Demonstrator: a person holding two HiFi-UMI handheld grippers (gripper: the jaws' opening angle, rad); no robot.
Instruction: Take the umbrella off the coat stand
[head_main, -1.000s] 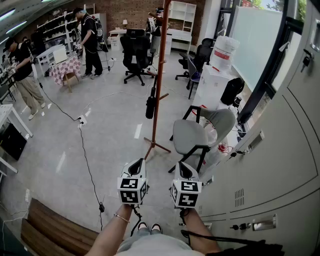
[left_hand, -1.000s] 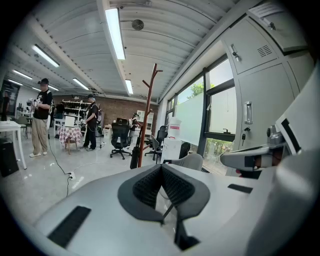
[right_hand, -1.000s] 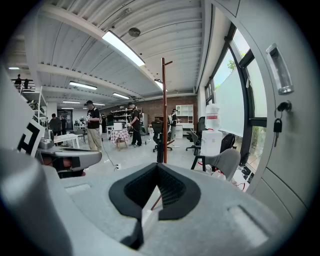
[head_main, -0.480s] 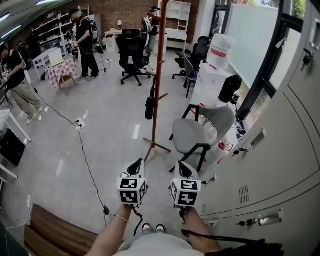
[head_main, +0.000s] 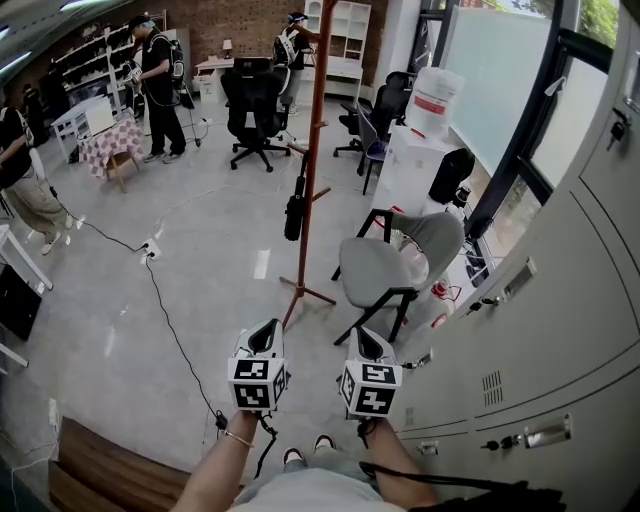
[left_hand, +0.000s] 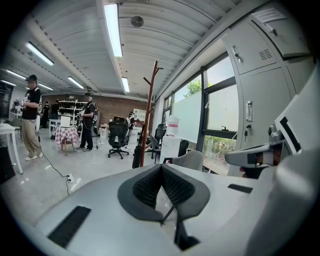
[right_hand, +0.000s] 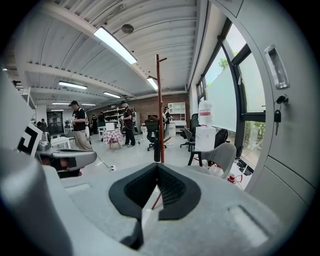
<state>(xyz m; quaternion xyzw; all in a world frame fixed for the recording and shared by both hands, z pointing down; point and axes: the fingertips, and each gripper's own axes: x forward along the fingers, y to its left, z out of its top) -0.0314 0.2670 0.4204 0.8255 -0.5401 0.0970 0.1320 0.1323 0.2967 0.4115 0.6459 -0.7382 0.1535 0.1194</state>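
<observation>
Both the left tool (head_main: 265, 330) and the right tool (head_main: 358, 333) hover side by side, jaws together and empty, well apart from the black umbrella (head_main: 294, 214) hanging on the far coat stand (head_main: 314, 140).

Your black umbrella (head_main: 294, 212) hangs on the coat stand (head_main: 313, 150), out ahead of you.
The umbrella is folded shut and slim. It hangs upright, close against the pole about halfway down, on the left side in your head view. The coat stand is a tall reddish-brown wooden pole with short angled pegs, upright on splayed feet.
</observation>
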